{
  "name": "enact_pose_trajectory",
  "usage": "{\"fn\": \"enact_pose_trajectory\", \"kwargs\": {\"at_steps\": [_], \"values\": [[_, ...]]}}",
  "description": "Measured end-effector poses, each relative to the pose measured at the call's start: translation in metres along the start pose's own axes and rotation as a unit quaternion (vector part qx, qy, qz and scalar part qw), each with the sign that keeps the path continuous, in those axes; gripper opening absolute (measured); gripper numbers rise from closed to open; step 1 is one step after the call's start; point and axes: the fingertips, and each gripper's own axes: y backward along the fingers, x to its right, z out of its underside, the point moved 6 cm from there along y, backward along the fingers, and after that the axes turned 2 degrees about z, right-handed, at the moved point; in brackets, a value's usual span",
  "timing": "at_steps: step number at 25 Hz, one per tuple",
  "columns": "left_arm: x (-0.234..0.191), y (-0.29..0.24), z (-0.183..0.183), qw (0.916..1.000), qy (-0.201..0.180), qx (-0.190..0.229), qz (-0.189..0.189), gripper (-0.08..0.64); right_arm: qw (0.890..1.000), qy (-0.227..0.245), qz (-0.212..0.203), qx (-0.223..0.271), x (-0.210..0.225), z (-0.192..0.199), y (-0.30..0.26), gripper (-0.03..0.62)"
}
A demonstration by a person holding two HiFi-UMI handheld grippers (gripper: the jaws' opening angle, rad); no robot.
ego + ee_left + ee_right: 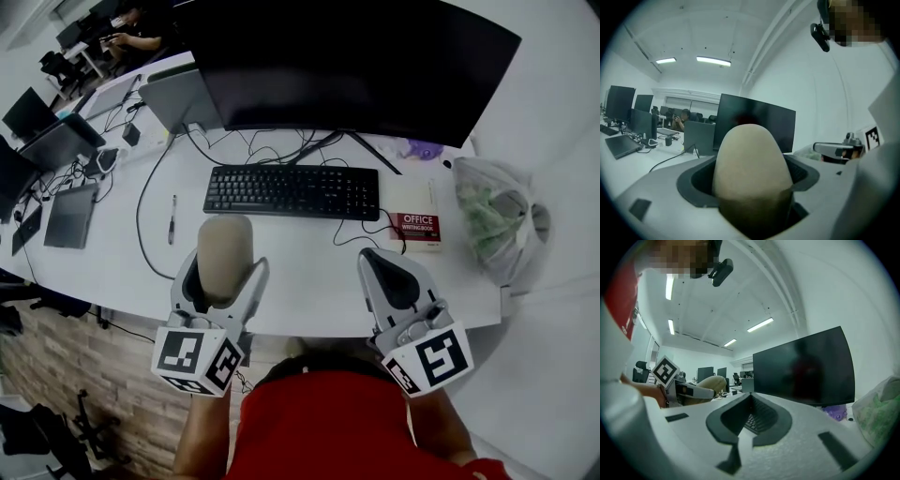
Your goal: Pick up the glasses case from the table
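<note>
A beige oval glasses case (225, 255) stands on end between the jaws of my left gripper (223, 277), which is shut on it and holds it above the front edge of the white desk (300, 281). In the left gripper view the glasses case (751, 171) fills the middle and rises past the jaws. My right gripper (394, 281) hovers near the desk's front edge, to the right, shut with nothing in it. In the right gripper view the right gripper (749, 420) has its jaws together, and the glasses case (707, 383) shows at the left.
A black keyboard (292, 191) lies in front of a large curved monitor (347, 66). A red-covered office book (415, 225) sits right of the keyboard, and a plastic bag (497, 220) further right. A pen (172, 217) lies at the left. Laptops and cables crowd the far left.
</note>
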Motion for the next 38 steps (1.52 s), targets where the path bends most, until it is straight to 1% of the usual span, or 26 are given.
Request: {"fn": "enact_pose_trajectory", "kwargs": {"at_steps": [7,11,20,38], "values": [[0.009,0.017,-0.023,0.9994,-0.014,0.032,0.001,0.402,1.000,0.008,0.001,0.022,-0.003,-0.017,0.014,0.005],[0.012,0.021,-0.028,0.9990,-0.019,0.039,0.005,0.402,1.000,0.012,0.003,0.028,-0.005,-0.020,0.016,0.005],[0.014,0.020,-0.030,0.9989,-0.020,0.040,0.010,0.402,0.999,0.022,0.005,0.025,-0.007,-0.021,0.016,0.005],[0.014,0.017,-0.027,0.9991,-0.018,0.033,0.020,0.402,1.000,0.022,0.015,0.015,-0.008,-0.016,0.018,0.005]]}}
